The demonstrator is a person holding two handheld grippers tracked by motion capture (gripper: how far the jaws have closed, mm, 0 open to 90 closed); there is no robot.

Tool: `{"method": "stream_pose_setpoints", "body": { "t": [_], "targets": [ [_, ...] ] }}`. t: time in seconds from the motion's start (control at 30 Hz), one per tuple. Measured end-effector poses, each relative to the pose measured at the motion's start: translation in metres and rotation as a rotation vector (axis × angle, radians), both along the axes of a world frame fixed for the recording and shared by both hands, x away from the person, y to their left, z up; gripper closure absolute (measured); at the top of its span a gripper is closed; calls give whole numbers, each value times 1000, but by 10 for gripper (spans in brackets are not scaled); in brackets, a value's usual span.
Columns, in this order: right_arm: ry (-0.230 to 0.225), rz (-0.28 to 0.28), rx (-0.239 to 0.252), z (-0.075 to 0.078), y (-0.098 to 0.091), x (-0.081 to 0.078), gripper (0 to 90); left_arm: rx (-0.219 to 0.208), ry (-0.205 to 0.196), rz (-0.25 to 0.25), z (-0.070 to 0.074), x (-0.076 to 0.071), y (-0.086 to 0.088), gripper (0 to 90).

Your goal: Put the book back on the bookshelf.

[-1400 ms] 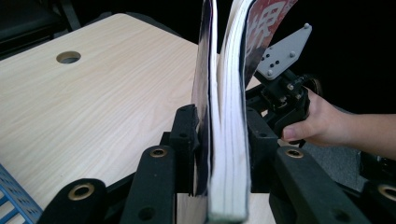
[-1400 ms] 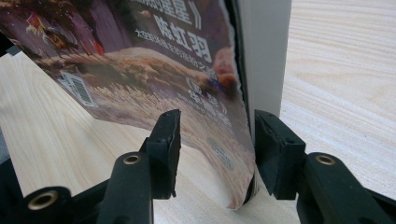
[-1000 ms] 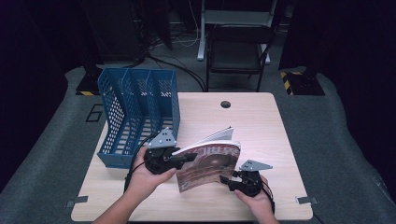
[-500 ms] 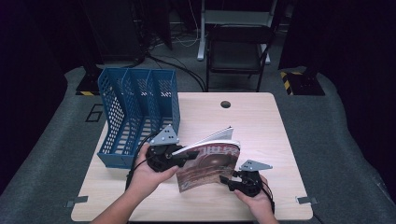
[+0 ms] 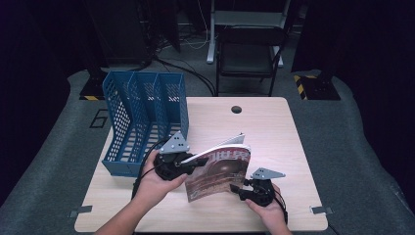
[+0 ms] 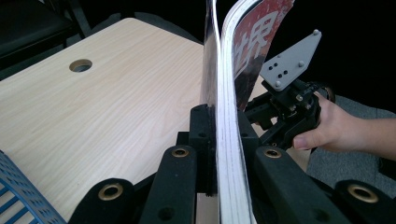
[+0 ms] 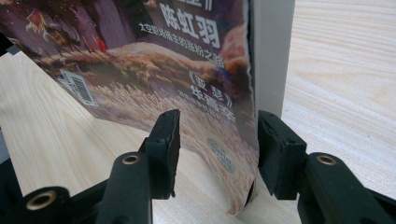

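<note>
A magazine with a reddish-brown cover stands tilted on its lower edge near the table's front. My left gripper holds its left edge. In the left gripper view the pads press on the stack of pages; the jaws have just been closing on it. My right gripper is at the magazine's lower right corner. In the right gripper view its jaws stand apart around the hanging cover, and the left pad is clear of it. The right gripper and its hand also show past the magazine.
A blue three-slot file rack stands at the table's left, close to my left hand. The wooden table has a cable hole near its far edge. A black chair stands beyond the table.
</note>
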State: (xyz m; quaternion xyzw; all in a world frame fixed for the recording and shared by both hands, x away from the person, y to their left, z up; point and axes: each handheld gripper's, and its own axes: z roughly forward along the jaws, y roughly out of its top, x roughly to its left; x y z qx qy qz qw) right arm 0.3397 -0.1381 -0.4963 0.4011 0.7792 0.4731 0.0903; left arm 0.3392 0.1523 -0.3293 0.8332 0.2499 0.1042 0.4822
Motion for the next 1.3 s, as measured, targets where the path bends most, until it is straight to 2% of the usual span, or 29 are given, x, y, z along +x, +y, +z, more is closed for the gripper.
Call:
{"method": "stream_pose_setpoints", "body": {
  "t": [0.17, 0.4, 0.53, 0.67, 0.83, 0.9, 1.07, 1.1, 1.17, 1.23, 1.3],
  "targets": [
    [2, -2, -9, 0, 0, 0, 525, 10, 5, -7, 1, -1, 0, 834],
    [7, 0, -4, 0, 0, 0, 522, 22, -11, -3, 1, -1, -1, 837],
    [7, 0, -4, -1, 0, 0, 523, 24, -2, -6, 2, -1, -2, 837],
    [6, -1, -6, -1, 0, 0, 526, 52, 2, -18, 5, 0, -2, 837],
    [5, -2, -6, -1, 0, 0, 527, 64, 19, -30, 7, 1, -3, 837],
    [5, -2, -7, -1, 0, 0, 527, 74, 15, -26, 7, 1, -3, 837],
    [3, -1, -6, -1, 0, 0, 527, 67, -4, -9, 6, -1, -4, 839],
    [1, -2, -9, 0, 0, 0, 527, 76, 5, -16, 7, 0, -4, 839],
    [-2, 0, -10, 0, 0, 0, 527, 66, -1, -6, 6, 1, -4, 839],
    [-1, 0, -11, -1, 0, 0, 528, 63, 13, -9, 7, 1, -3, 839],
    [3, 0, -8, -1, 0, 0, 530, 59, 2, 1, 7, 2, -3, 840]
  ]
}}
